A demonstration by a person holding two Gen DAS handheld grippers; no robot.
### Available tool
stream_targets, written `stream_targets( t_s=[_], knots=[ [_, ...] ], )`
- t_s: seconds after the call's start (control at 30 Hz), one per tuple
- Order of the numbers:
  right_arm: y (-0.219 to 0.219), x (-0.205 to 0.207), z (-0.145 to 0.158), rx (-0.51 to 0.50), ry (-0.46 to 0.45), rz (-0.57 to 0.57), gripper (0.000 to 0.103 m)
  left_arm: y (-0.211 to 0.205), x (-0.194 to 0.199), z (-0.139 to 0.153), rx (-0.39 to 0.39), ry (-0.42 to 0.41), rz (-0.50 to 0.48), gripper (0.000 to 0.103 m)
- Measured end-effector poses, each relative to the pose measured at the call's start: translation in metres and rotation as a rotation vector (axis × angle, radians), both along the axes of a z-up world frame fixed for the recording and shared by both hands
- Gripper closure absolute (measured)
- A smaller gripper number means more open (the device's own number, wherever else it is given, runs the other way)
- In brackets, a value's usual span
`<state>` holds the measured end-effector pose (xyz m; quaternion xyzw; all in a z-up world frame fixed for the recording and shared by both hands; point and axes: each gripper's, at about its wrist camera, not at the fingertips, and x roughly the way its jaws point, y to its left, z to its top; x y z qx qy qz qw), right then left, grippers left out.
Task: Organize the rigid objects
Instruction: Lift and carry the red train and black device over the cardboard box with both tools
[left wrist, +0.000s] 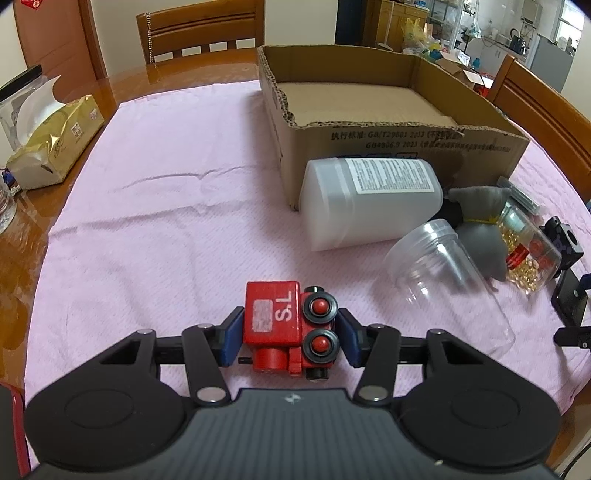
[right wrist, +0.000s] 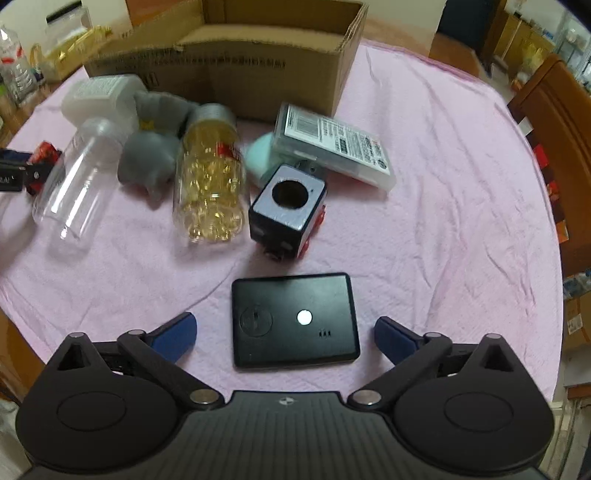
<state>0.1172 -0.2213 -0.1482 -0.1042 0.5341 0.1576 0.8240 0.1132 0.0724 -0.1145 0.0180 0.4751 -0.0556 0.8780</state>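
My left gripper (left wrist: 290,334) is shut on a red toy train (left wrist: 286,326) lying on its side, low over the pink cloth. The open cardboard box (left wrist: 406,144) stands ahead to the right. My right gripper (right wrist: 284,334) is open, its blue pads either side of a flat black device (right wrist: 293,319) on the cloth, not touching it. Beyond lie a black cube with a round hole (right wrist: 286,206), a jar of yellow capsules (right wrist: 208,177), a clear empty jar (right wrist: 79,177), a grey soft toy (right wrist: 149,155), a white bottle (right wrist: 101,96) and a clear flat case (right wrist: 334,144).
The cardboard box (right wrist: 236,70) is at the back in the right wrist view. A gold tissue pack (left wrist: 51,142) and glass jars sit at the table's left edge. Wooden chairs (left wrist: 201,33) stand behind and to the right. The pink cloth (left wrist: 166,206) covers the table.
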Motion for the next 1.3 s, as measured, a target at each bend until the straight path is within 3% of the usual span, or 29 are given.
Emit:
stream_targets(
  t_s=[0.4, 0.63, 0.7, 0.77, 0.87, 1.3],
  knots=[
    [-0.002, -0.004, -0.003, 0.008, -0.021, 0.025, 0.000, 0.002, -0.001, 0.000, -0.005, -0.002, 0.003, 0.051],
    [-0.002, 0.003, -0.001, -0.004, 0.014, 0.075, 0.001, 0.003, -0.002, 0.000, -0.015, 0.001, 0.011, 0.051],
    [-0.002, 0.004, 0.001, -0.003, 0.010, 0.083, 0.007, 0.005, -0.001, 0.000, -0.018, 0.004, 0.014, 0.051],
    [-0.002, 0.006, 0.006, -0.001, 0.004, 0.086, 0.020, 0.005, -0.002, 0.000, -0.019, 0.006, 0.013, 0.051],
    [-0.004, 0.010, 0.010, -0.007, 0.011, 0.074, 0.029, 0.005, -0.002, 0.001, -0.021, 0.008, 0.007, 0.054],
    [0.002, 0.006, 0.021, -0.008, 0.020, 0.078, 0.029, 0.003, -0.003, 0.019, -0.010, 0.018, -0.052, 0.055]
  ],
)
